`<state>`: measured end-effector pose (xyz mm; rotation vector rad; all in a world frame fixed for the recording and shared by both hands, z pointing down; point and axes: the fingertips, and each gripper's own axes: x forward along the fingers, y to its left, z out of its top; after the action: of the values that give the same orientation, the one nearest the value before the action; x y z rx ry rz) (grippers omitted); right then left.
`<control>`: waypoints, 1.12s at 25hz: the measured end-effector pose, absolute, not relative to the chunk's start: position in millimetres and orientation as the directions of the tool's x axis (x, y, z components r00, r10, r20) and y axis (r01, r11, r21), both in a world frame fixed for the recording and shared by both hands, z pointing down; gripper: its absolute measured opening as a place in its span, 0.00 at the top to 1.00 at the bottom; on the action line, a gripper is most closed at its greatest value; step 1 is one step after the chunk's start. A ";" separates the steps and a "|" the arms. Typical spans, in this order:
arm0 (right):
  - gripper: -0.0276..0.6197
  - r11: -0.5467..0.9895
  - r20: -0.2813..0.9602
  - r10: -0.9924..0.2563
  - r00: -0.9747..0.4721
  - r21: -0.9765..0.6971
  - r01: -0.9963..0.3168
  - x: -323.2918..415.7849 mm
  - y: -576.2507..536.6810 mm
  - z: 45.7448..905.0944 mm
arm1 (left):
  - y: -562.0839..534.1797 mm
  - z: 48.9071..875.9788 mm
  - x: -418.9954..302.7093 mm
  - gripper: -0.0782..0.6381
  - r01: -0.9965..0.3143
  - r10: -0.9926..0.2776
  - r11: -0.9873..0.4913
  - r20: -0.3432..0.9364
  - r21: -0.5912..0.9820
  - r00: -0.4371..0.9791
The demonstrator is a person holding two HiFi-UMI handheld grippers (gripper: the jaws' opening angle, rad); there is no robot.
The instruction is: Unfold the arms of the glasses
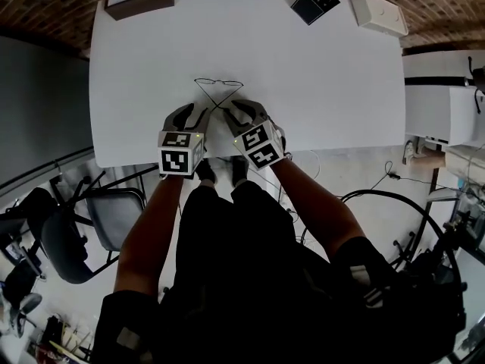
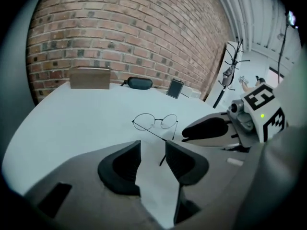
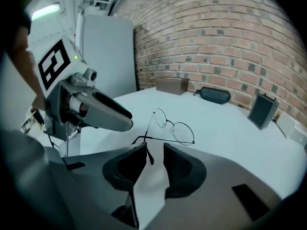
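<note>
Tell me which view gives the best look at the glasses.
The right gripper view: the glasses appear largest there, both lenses and the crossed arms distinct, one arm tip between its parted jaws. The left gripper view shows them smaller, beyond its jaws. The head view shows only a tiny outline.

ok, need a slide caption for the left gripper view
Left tool open over the white table, one arm tip of the round wire glasses lying between its jaws, right tool close alongside.

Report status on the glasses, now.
Left gripper open, right gripper open. Glasses on table, arms crossed, one tip between each pair of jaws. Case far back.
</note>
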<state>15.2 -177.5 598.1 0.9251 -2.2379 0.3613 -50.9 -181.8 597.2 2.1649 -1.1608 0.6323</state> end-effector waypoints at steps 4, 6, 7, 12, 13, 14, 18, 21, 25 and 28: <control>0.80 0.505 0.692 -0.561 -0.455 -0.150 -0.850 33.8 -193.8 593.9 | -201.3 590.7 -55.0 0.66 -0.881 -0.624 -0.310 0.623 0.357 0.472; 0.78 0.431 0.691 -0.575 -0.438 -0.199 -0.880 36.7 -199.6 590.9 | -210.0 591.6 -53.9 0.66 -0.886 -0.630 -0.290 0.625 0.362 0.461; 0.77 0.395 0.691 -0.582 -0.429 -0.221 -0.892 37.1 -202.2 589.5 | -213.9 592.5 -52.3 0.66 -0.888 -0.629 -0.293 0.628 0.354 0.458; 0.71 0.256 0.716 -0.603 -0.352 -0.245 -0.935 38.0 -213.2 592.2 | -229.1 597.6 -50.1 0.66 -0.906 -0.639 -0.279 0.643 0.318 0.423; 0.70 0.236 0.724 -0.600 -0.341 -0.247 -0.940 38.2 -213.5 595.4 | -230.7 599.1 -50.2 0.66 -0.910 -0.642 -0.275 0.646 0.309 0.413; 0.69 0.214 0.731 -0.595 -0.336 -0.258 -0.942 38.0 -213.4 598.6 | -231.8 600.9 -49.2 0.66 -0.912 -0.640 -0.275 0.650 0.305 0.410; 0.69 0.165 0.746 -0.576 -0.333 -0.294 -0.942 36.2 -213.6 608.0 | -233.5 608.8 -41.8 0.66 -0.905 -0.613 -0.284 0.666 0.317 0.425; 0.69 0.173 0.749 -0.571 -0.336 -0.290 -0.941 35.7 -215.9 610.9 | -234.5 613.6 -41.0 0.66 -0.906 -0.597 -0.298 0.682 0.300 0.422; 0.68 0.201 0.743 -0.562 -0.362 -0.302 -0.932 36.4 -216.6 616.1 | -232.9 612.9 -43.5 0.66 -0.904 -0.586 -0.348 0.695 0.246 0.415; 0.68 0.219 0.749 -0.543 -0.379 -0.310 -0.925 37.4 -214.5 611.7 | -231.7 613.1 -48.9 0.66 -0.905 -0.581 -0.347 0.701 0.246 0.413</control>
<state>37.4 -214.5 611.7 1.3511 -2.0092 1.0313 -48.9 -231.7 613.1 2.0542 -1.2563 0.6773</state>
